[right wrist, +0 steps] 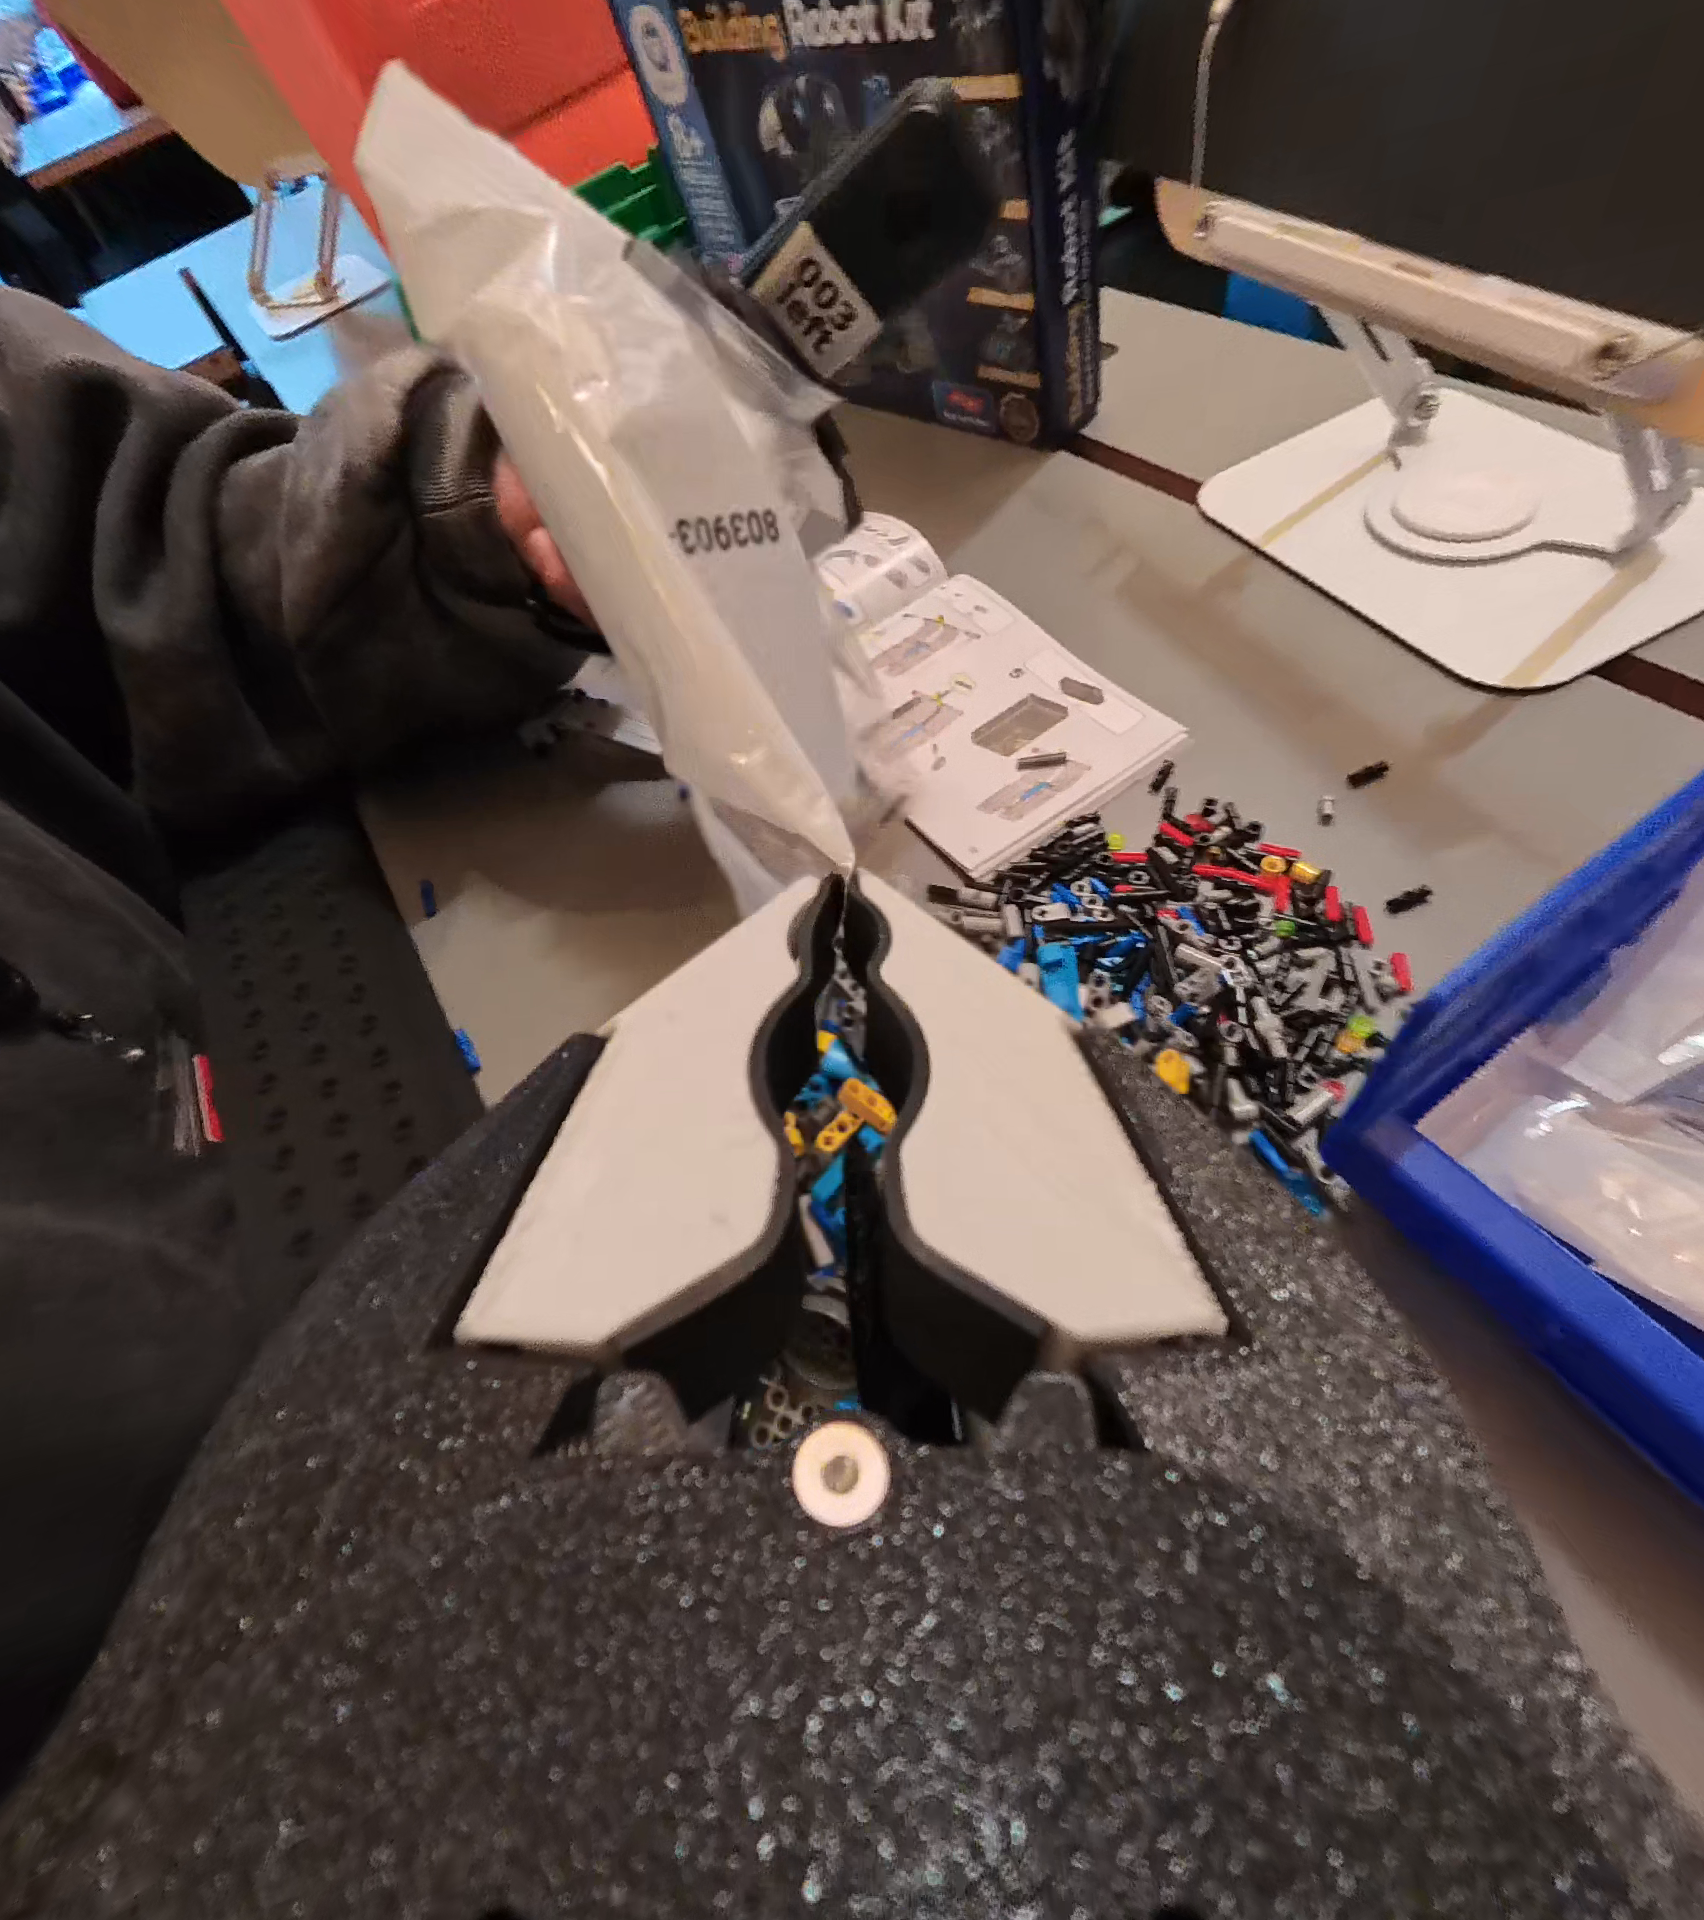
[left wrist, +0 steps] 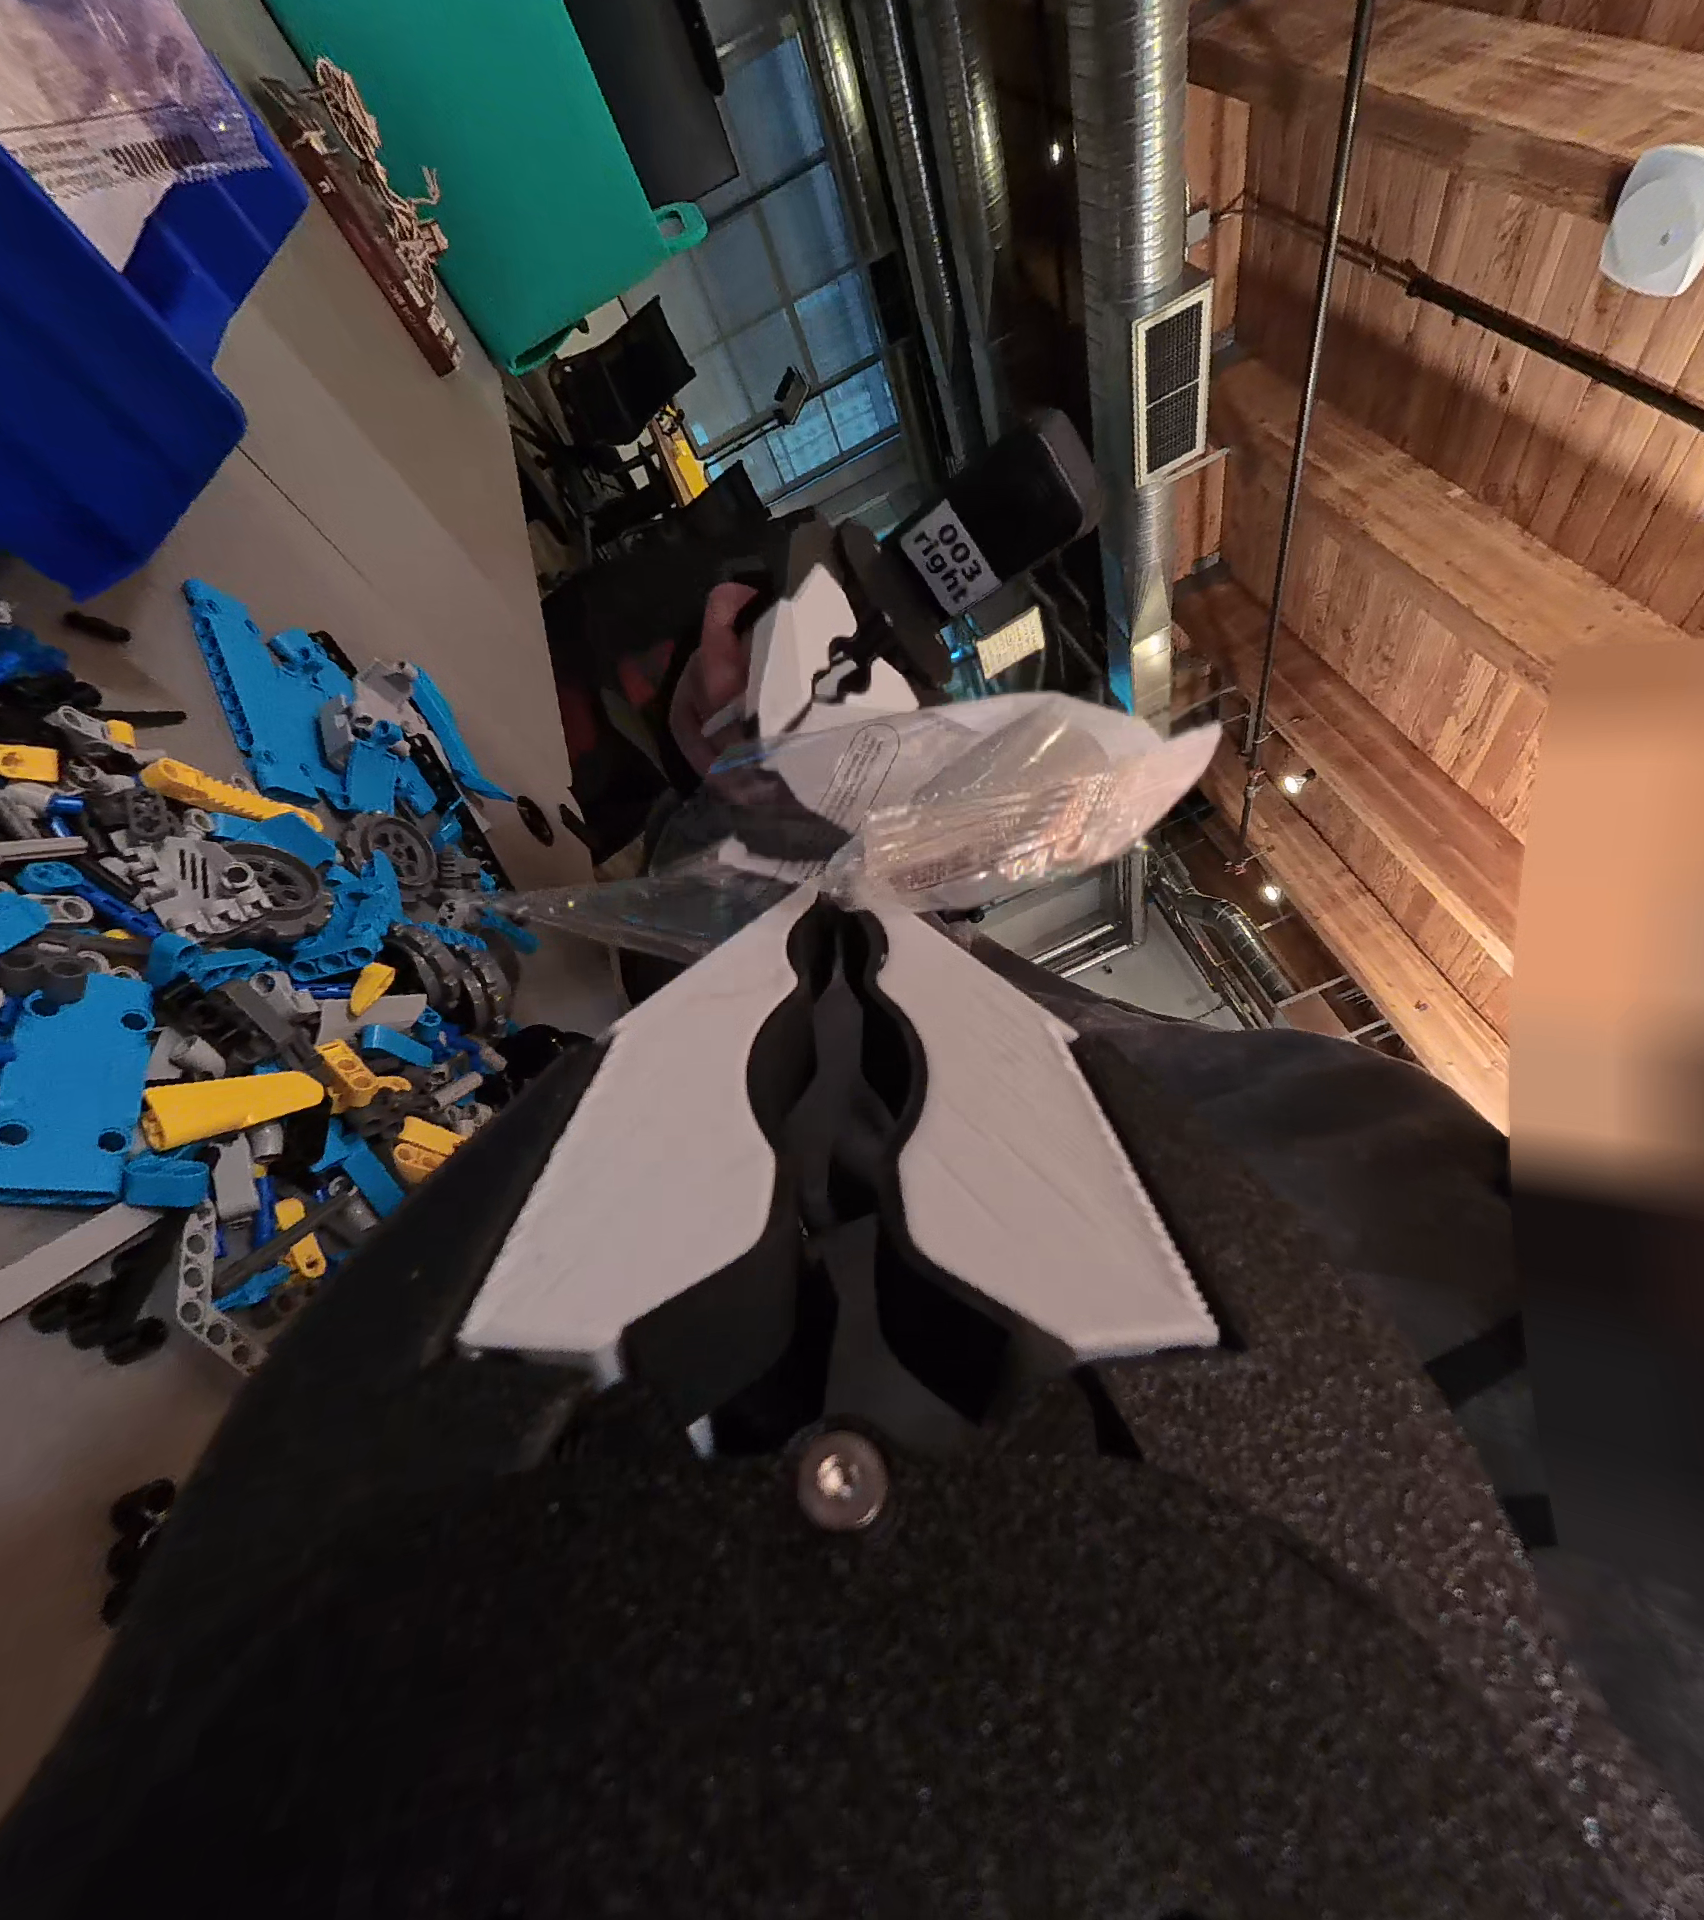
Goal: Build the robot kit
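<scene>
Left hand-held gripper (left wrist: pixel 843 914): fingers pressed together, pinching one edge of a clear plastic bag (left wrist: pixel 941 800) held up in the air above the surface.
Bag, left view: thin, crinkled, glossy film with a white printed panel; it looks flat and empty, though folds hide part of it.
Piece pile, left view (left wrist: pixel 152 935): loose plastic building pieces lying on the pale surface (left wrist: pixel 360 520); flat light-blue panels, yellow beams, grey toothed wheels, black pins. Hard, smooth, moulded shapes.
Blue bin (left wrist: pixel 48 343): rigid plastic, standing on the surface just beyond the pile, with more clear bags inside.
Right hand-held gripper (right wrist: pixel 846 883): fingers closed, pinching the lower corner of the same bag (right wrist: pixel 619 436), which stretches up and away to the left hand-held gripper at its far end.
Finger build: white ribbed plastic shells with black wavy inner pads, on a black speckled foam-like body.
Small-piece pile, right view (right wrist: pixel 1201 977): short black, grey, blue and red pins and connectors, heaped on the surface just past the right fingertips.
Booklet (right wrist: pixel 993 707): open paper instructions lying flat beside that pile.
Progress, judged: pieces already lie loose on the surface and the held bag appears emptied; sealed bags remain in the bin.
</scene>
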A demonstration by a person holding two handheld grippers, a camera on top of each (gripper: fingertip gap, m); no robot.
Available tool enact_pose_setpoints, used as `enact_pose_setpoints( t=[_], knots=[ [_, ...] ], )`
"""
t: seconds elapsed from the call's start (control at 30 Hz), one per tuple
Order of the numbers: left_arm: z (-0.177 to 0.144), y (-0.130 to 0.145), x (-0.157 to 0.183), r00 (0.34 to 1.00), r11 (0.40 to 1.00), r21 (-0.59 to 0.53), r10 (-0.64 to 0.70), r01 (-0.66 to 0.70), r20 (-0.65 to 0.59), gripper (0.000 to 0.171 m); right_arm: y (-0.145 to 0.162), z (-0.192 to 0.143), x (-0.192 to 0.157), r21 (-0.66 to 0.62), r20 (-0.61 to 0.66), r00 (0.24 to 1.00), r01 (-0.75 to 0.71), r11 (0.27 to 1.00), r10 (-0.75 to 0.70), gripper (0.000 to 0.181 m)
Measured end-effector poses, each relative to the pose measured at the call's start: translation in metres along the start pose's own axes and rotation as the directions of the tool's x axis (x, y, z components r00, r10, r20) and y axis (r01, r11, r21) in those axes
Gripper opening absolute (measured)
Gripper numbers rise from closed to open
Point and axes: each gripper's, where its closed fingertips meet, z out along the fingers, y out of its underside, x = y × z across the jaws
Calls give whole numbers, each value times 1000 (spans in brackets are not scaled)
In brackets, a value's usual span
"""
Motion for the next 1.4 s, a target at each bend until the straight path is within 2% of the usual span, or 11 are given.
enact_pose_setpoints(
  t=[0.13,0.2,0.47,0.6,0.77,0.83,0.93,1.1,1.2,1.3,1.4],
  knots=[
    [-10,-3,-3,998,999,2,45,-45,42,0,-3,-9,2,36,12,1000,-24,999,23,0],
    [-7,2,-4,997,998,-17,57,-56,51,0,6,-4,7,-18,-35,999,-2,1000,1,0],
    [-5,-5,-5,998,998,51,36,-38,56,0,-18,4,-9,118,84,994,-82,990,72,9],
    [-8,-1,18,953,952,36,302,-303,36,0,-24,-7,-17,184,114,993,-61,981,40,30],
    [-7,1,31,741,759,-18,639,-650,207,0,-16,-11,-12,210,57,992,-123,970,113,56],
    [-4,4,38,593,626,-45,757,-779,274,0,-12,-11,-7,233,-20,994,-104,967,111,64],
    [2,19,39,278,362,-215,899,-907,339,0,-16,-10,-19,312,-43,993,-92,946,111,72],
    [13,39,34,-250,-88,-499,931,-862,268,0,-29,-13,-53,407,327,902,-404,819,282,89],
    [16,44,31,-532,-344,-629,837,-697,131,0,-28,-21,-57,392,503,810,-524,756,301,98],
    [18,49,31,-786,-605,-685,613,-405,-77,0,-30,-31,-53,382,601,739,-600,703,305,96],
    [20,56,28,-925,-786,-618,256,-30,-280,0,-29,-25,-47,379,563,770,-563,735,300,83]
  ],
)
